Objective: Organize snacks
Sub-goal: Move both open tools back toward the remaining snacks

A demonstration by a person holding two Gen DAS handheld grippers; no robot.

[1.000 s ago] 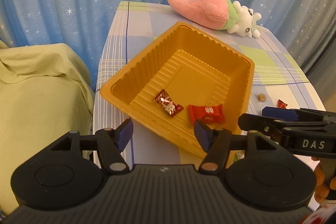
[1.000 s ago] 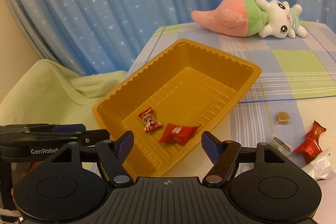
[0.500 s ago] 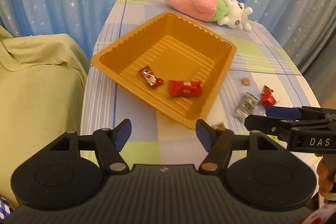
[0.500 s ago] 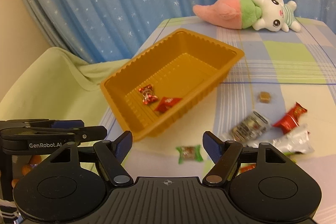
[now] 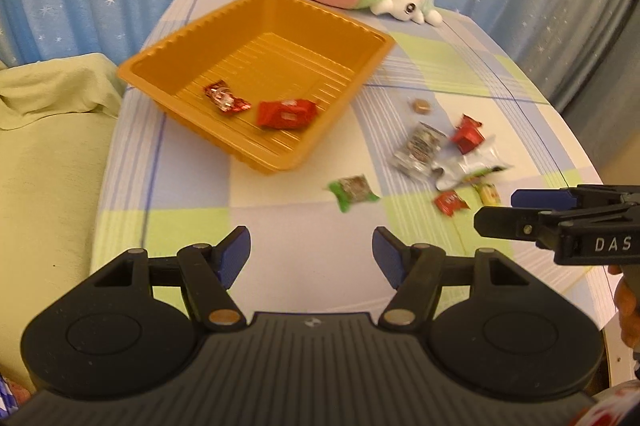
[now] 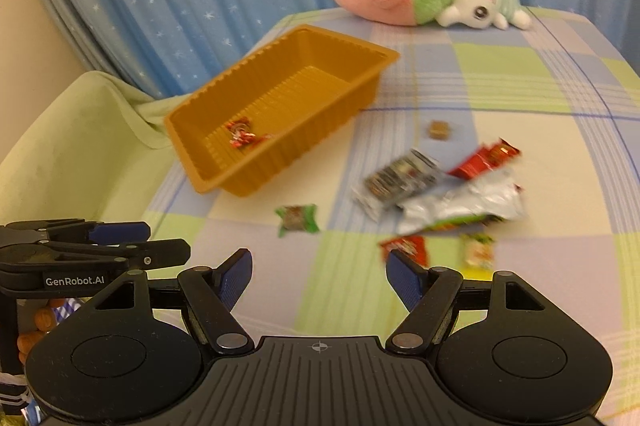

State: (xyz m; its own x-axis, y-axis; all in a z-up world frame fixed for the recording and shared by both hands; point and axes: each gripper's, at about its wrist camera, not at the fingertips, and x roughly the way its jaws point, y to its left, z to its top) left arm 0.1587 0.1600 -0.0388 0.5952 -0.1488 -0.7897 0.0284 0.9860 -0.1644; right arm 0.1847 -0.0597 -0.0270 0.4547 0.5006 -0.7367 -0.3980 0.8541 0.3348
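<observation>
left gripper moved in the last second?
Yes. The left gripper has pulled back from the orange tray: the tray sits farther off now, and loose snacks like the green candy have come into view.

Warm, dim indoor light, heavy fisheye curvature at both views' edges.
Snack wrappers [image 6: 440, 194] right of the orange tray [image 6: 224, 182] smear with motion blur; shadows beneath them stay soft, the corners vignette black.

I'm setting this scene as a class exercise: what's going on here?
A person holds two claws over a checked tablecloth, sorting snacks. The left claw and right claw are both open and empty. Two red-wrapped candies already lie in the orange tray. A green-wrapped candy, a silver packet and other snacks lie on the cloth beside it.
</observation>
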